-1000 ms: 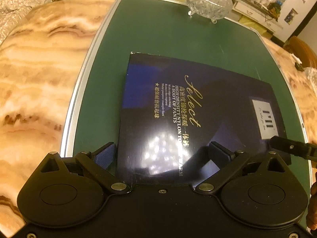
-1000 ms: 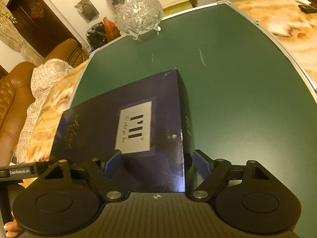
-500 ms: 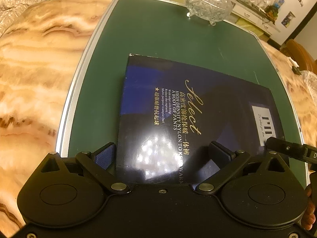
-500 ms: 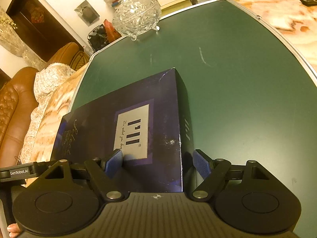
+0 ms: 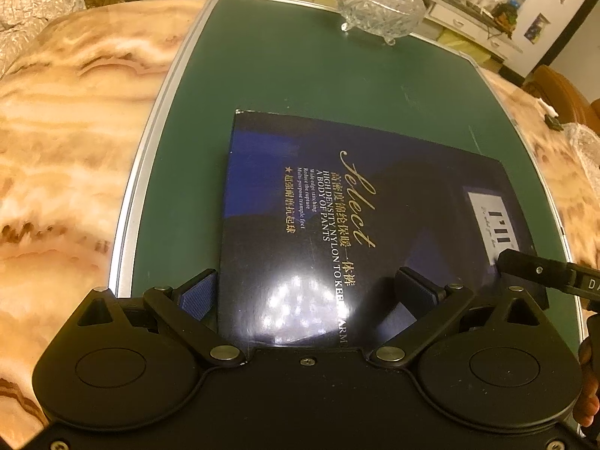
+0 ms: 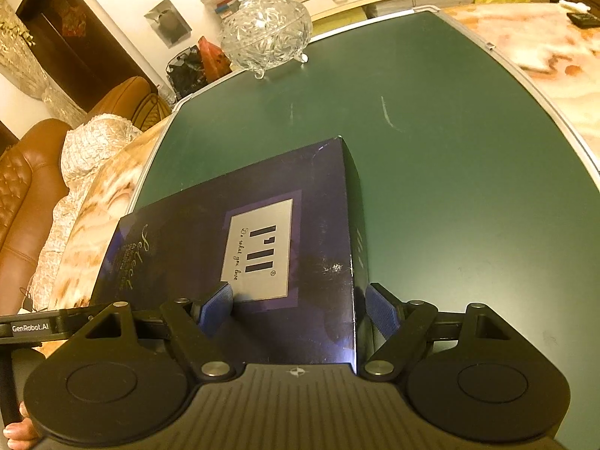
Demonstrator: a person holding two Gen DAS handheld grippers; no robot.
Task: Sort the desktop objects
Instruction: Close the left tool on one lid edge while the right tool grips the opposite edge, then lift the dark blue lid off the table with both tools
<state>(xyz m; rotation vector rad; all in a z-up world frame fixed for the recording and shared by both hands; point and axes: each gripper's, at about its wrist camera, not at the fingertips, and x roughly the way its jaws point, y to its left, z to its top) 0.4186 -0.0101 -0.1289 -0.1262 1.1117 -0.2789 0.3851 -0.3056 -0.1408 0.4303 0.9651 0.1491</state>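
Note:
A flat dark blue box (image 5: pixel 356 206) with gold lettering lies on the green board (image 5: pixel 281 75). My left gripper (image 5: pixel 307 292) is open at the box's near left end: one blue pad is beside the box's left edge and the other pad is over the lid. My right gripper (image 6: pixel 300 307) is open at the box's right end (image 6: pixel 292 243): its left pad is over the lid by the white label and its right pad is beside the box's side wall. The right gripper's finger (image 5: pixel 540 272) shows in the left wrist view.
A cut-glass lidded bowl (image 5: pixel 378 2) stands at the board's far edge, also in the right wrist view (image 6: pixel 266 33). The board has a metal frame (image 5: pixel 150 172) and lies on a marble table (image 5: pixel 67 131). A sofa (image 6: pixel 33 187) is to the left.
Both grippers have pulled back a little from the box, which appears slightly farther away. The jaws stay open and the box has not moved.

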